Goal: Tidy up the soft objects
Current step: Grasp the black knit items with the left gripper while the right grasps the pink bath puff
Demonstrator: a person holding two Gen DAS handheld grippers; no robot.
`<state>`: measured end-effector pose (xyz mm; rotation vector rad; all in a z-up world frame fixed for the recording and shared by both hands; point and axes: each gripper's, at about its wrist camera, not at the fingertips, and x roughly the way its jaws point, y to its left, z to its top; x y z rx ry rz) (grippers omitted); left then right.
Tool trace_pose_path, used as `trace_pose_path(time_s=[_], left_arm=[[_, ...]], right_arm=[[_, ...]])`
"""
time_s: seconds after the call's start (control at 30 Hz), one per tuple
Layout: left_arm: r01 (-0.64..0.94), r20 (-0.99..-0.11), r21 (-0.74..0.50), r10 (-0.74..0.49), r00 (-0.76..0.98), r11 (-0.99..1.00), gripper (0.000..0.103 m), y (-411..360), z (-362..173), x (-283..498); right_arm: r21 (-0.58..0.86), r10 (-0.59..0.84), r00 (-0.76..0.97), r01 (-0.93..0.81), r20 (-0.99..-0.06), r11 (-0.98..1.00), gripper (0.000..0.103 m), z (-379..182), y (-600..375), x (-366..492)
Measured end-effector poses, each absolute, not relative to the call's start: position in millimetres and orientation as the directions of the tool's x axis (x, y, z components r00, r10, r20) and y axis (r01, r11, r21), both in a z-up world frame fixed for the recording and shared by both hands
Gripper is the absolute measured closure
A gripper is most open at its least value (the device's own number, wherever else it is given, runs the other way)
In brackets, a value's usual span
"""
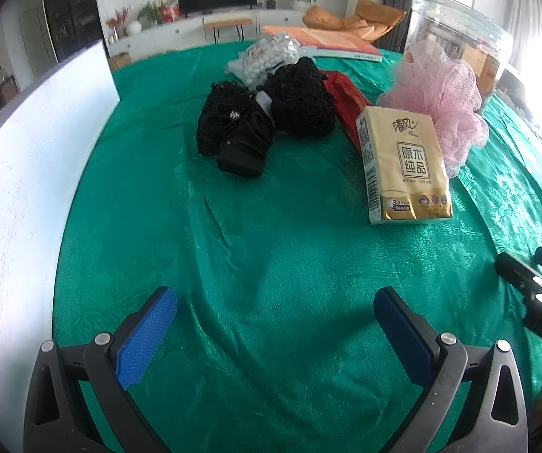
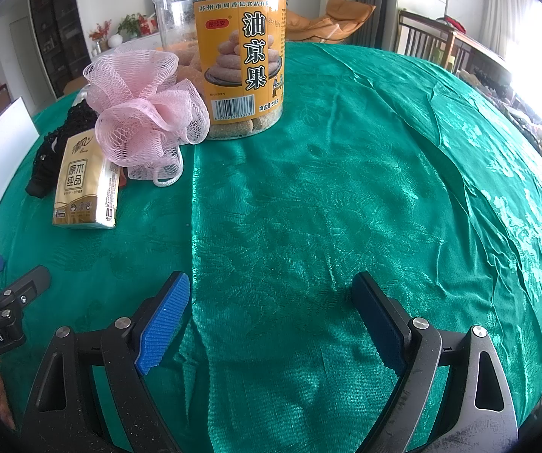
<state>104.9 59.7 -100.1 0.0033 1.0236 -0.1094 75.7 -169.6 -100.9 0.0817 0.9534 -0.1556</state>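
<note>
On the green tabletop both tools, left tool and right tool, hang with fingers apart, holding nothing. Only the left view shows the black bundles and cotton balls. The right view shows the jar label behind the pink sponge, which touches the tissue pack.

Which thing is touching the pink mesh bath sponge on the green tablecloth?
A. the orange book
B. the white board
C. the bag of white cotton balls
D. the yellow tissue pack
D: the yellow tissue pack lies against the pink mesh bath sponge, its upper corner under the mesh.
</note>
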Motion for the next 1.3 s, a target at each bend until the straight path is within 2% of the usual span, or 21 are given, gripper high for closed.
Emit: trace_pose_path(time_s=[0.1, 0.17, 0.23, 0.33, 0.4, 0.5, 0.57, 0.67, 0.73, 0.77, 0.8, 0.83, 0.87, 0.93, 1.1, 1.2, 1.23, 1.3], left_arm=[[0.059, -0.832, -0.149, -0.158, 0.531, 0.987, 0.000, 71, -75, 113], [0.019, -0.827, -0.145, -0.132, 0.546, 0.989, 0.000, 75, -56, 129], [-0.026, -0.860, -0.157, -0.124, 0.495, 0.987, 0.000, 78, -46, 160], [-0.060, -0.863, -0.257, -0.201, 0.463, 0.965, 0.000, 83, -44, 214], [-0.012, -0.848, -0.190, -0.157, 0.506, 0.982, 0.000, 76, -42, 243], [0.115, -0.865, 0.038, -0.025, 0.501, 0.993, 0.000, 52, -57, 284], [0.174, -0.881, 0.029, -0.057, 0.469, 0.984, 0.000, 48, -71, 294], [0.269, -0.923, -0.104, -0.194, 0.331, 0.958, 0.000, 41, -91, 297], [0.279, -0.948, -0.032, -0.118, 0.296, 0.960, 0.008, 35, -101, 295], [0.291, -0.939, 0.015, -0.086, 0.332, 0.957, 0.022, 34, -99, 291], [0.284, -0.937, -0.003, -0.102, 0.334, 0.959, 0.046, 37, -95, 289], [0.239, -0.941, 0.006, -0.075, 0.329, 0.971, 0.054, 42, -91, 287], [0.188, -0.943, -0.001, -0.063, 0.326, 0.982, 0.056, 51, -86, 284], [0.147, -0.935, -0.049, -0.097, 0.341, 0.988, 0.056, 63, -74, 269], [0.076, -0.940, -0.082, -0.102, 0.325, 0.994, 0.056, 83, -44, 210], [0.056, -0.941, -0.084, -0.098, 0.324, 0.995, 0.053, 85, -45, 178], [0.051, -0.942, -0.076, -0.088, 0.324, 0.996, 0.050, 85, -50, 171], [0.075, -0.941, -0.064, -0.086, 0.328, 0.995, 0.032, 79, -61, 165]], right_arm=[[0.000, -0.097, 0.569, 0.169, -0.817, 0.986, 0.013, -101, -169, 76], [-0.001, -0.098, 0.569, 0.169, -0.817, 0.986, 0.013, -101, -169, 76], [0.000, -0.097, 0.569, 0.169, -0.817, 0.986, 0.013, -101, -169, 76], [0.001, -0.097, 0.569, 0.169, -0.817, 0.986, 0.013, -101, -169, 76], [0.001, -0.097, 0.569, 0.168, -0.817, 0.986, 0.013, -101, -169, 75], [0.000, -0.097, 0.569, 0.169, -0.817, 0.986, 0.013, -101, -169, 76], [0.000, -0.098, 0.569, 0.169, -0.816, 0.986, 0.013, -101, -169, 76], [0.000, -0.098, 0.569, 0.169, -0.817, 0.986, 0.013, -101, -169, 76], [0.000, -0.098, 0.569, 0.169, -0.817, 0.986, 0.013, -101, -169, 76], [0.000, -0.098, 0.569, 0.169, -0.817, 0.986, 0.013, -101, -169, 76], [0.000, -0.098, 0.569, 0.169, -0.817, 0.986, 0.013, -101, -169, 76], [0.000, -0.097, 0.569, 0.169, -0.816, 0.986, 0.013, -101, -169, 76], [0.001, -0.097, 0.569, 0.168, -0.816, 0.986, 0.013, -101, -169, 76], [0.001, -0.097, 0.569, 0.168, -0.816, 0.986, 0.013, -101, -168, 75], [0.000, -0.097, 0.569, 0.168, -0.816, 0.986, 0.013, -101, -167, 75], [0.000, -0.097, 0.569, 0.168, -0.816, 0.986, 0.013, -101, -167, 75], [0.000, -0.097, 0.569, 0.168, -0.816, 0.986, 0.013, -101, -167, 75], [0.000, -0.097, 0.570, 0.168, -0.816, 0.986, 0.013, -101, -167, 75]])
